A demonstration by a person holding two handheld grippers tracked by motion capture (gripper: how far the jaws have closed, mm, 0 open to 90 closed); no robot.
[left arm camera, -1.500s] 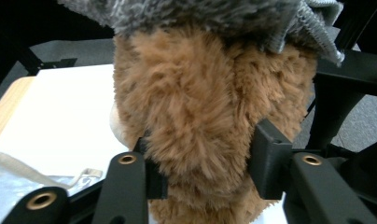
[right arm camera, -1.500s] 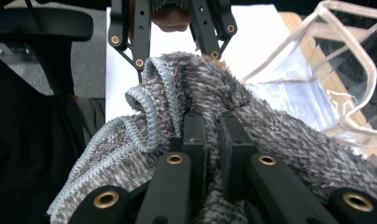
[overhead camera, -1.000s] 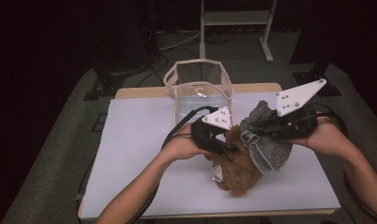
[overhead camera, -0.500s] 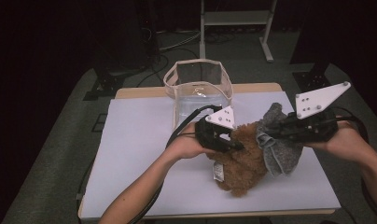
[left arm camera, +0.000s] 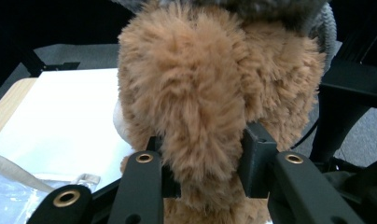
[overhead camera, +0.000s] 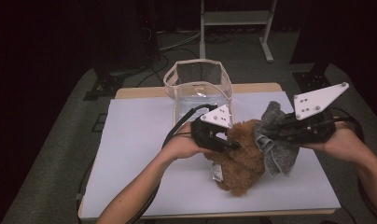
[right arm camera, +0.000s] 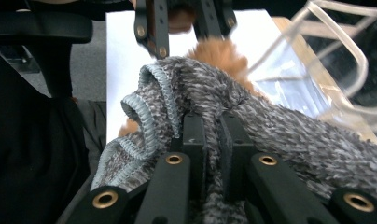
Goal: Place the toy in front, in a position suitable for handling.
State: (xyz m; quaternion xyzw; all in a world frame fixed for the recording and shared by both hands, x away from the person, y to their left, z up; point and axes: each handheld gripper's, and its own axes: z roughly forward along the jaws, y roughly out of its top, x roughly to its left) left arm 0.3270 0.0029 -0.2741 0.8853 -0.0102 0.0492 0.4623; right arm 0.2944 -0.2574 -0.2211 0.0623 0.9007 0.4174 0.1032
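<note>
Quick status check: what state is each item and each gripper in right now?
Left gripper: shut on the brown plush toy, jaws just reopened slightly.
Right gripper: shut on the grey knit garment.
Brown plush toy: lying on the table, partly under the garment.
Grey knit garment: bunched, pulled up off the toy's side.
Clear bag: upright, open at the top.
White table cover: flat.

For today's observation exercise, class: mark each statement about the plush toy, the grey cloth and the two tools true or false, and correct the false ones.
1. The left tool grips the brown plush toy. True.
2. The right tool holds nothing. False: it is shut on the grey knitted cloth.
3. The clear bag stands at the table's far edge. True.
4. The plush toy sits inside the clear bag. False: it is on the white table, in front of the bag.
</note>
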